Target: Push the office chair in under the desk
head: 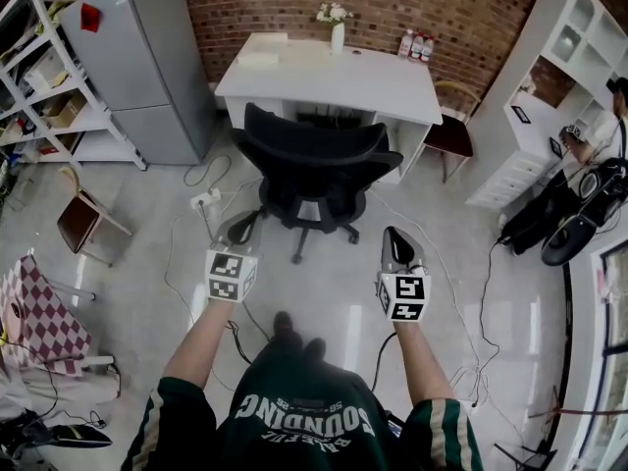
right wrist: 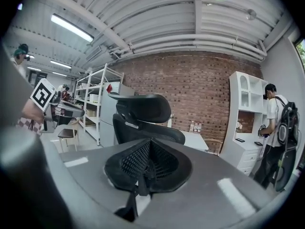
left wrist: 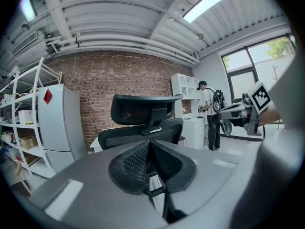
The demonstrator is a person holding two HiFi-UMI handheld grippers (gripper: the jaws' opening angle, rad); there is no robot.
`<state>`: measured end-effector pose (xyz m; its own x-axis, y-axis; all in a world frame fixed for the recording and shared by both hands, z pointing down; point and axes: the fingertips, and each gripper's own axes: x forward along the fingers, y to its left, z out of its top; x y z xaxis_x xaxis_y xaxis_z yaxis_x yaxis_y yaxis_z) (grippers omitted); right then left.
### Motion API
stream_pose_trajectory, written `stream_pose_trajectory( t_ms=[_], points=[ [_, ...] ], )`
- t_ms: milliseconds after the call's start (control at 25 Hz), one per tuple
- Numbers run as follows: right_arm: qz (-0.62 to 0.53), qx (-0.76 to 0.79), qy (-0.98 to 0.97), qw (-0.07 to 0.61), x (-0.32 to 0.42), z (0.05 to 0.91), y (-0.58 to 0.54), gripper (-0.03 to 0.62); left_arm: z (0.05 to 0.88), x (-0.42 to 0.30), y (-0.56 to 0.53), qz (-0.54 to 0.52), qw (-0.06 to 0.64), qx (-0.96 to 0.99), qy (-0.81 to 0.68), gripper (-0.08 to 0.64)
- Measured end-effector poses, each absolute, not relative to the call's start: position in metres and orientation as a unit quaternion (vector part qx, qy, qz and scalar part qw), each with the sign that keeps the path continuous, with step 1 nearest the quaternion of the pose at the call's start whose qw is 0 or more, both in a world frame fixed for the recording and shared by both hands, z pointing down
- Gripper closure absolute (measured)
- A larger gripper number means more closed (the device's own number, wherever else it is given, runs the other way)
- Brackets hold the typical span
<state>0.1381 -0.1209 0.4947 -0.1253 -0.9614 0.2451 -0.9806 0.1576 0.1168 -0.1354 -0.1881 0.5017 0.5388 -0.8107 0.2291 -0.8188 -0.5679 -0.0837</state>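
The black mesh office chair (head: 314, 165) stands on the floor in front of the white desk (head: 392, 81), its backrest towards me and its seat partly under the desk's front edge. My left gripper (head: 238, 229) is held short of the chair's base on the left, jaws shut and empty. My right gripper (head: 395, 235) is level with it on the right, also shut and empty. Neither touches the chair. In the left gripper view the chair (left wrist: 143, 111) rises beyond the closed left gripper (left wrist: 150, 144). The right gripper view shows the chair (right wrist: 143, 111) past the closed right gripper (right wrist: 150, 142).
A grey fridge (head: 147, 67) and white shelving (head: 49, 86) stand at the left, with a small wooden chair (head: 83, 219) nearer. A brown chair (head: 453, 130) and a white cabinet (head: 549, 106) flank the desk's right. Cables (head: 201, 199) trail on the floor. A person (left wrist: 209, 113) stands by the cabinet.
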Motion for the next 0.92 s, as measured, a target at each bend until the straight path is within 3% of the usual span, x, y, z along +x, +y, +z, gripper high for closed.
stream_pose_trajectory(
  t_ms=[920],
  points=[
    [0.026,0.649,-0.752,0.112,0.132,0.478,-0.119,0.592,0.492,-0.147,-0.184,0.128,0.013,0.874,-0.468,0.551]
  ],
)
